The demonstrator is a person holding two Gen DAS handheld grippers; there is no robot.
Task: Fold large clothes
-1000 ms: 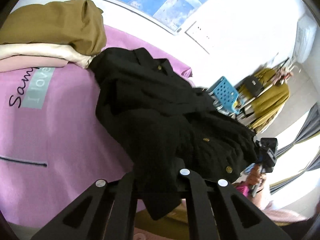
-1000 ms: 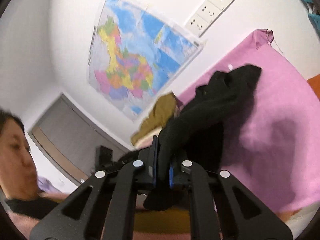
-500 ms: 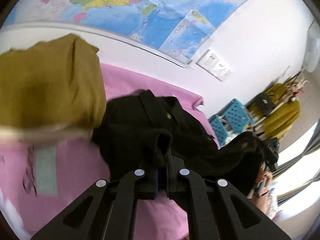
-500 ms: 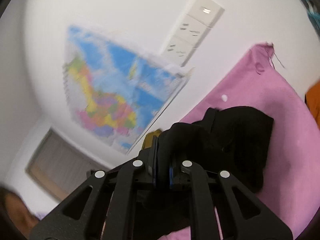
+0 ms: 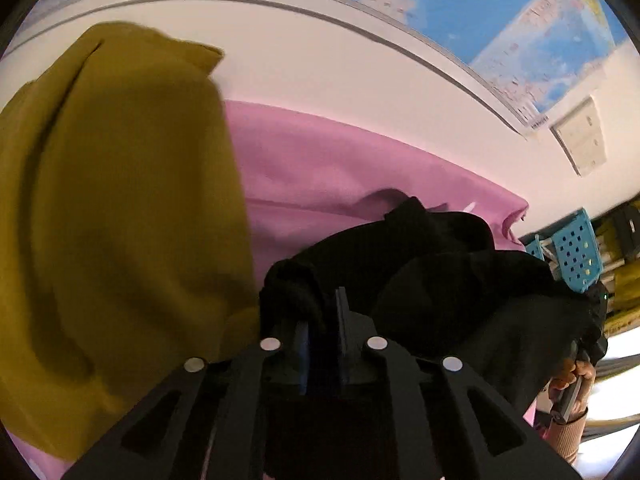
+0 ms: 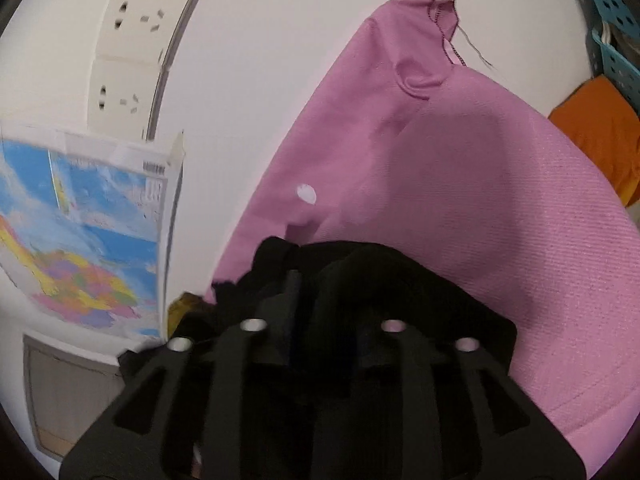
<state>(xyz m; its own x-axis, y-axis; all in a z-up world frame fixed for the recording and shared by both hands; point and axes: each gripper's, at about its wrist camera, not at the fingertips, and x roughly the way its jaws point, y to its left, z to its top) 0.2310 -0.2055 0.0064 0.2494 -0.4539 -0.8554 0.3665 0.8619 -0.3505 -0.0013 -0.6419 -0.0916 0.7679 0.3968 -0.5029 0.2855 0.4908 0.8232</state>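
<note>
Left wrist view: left gripper [image 5: 322, 312] has its fingers pinched together on a bunched fold of the black garment [image 5: 440, 280]. The fabric wraps over and around both fingertips. The rest of the garment trails to the right in a heap on the pink sheet [image 5: 320, 168], then hangs toward the person's hand [image 5: 570, 380] at the right edge, which grips the other tool's handle. A mustard-yellow folded garment [image 5: 120, 200] fills the left side, right beside the black one and touching it near the left finger. Wall behind, with a map [image 5: 500, 12] and a socket plate [image 5: 580, 140]. Blue perforated baskets [image 5: 576, 252] sit at far right past the sheet's edge.

Right wrist view: right gripper [image 6: 316, 304] is mostly buried in the black garment [image 6: 380, 280]; fabric is draped over both fingers. The jaws appear closed on cloth, gap not clearly visible. The garment lies on the pink sheet [image 6: 480, 200], whose far corner runs up against the white wall. Double socket [image 6: 132, 40] upper left, map [image 6: 80, 232] at left, orange cloth [image 6: 600, 132] and blue basket [image 6: 616, 32] at right. Frame is slightly motion-blurred.
</note>
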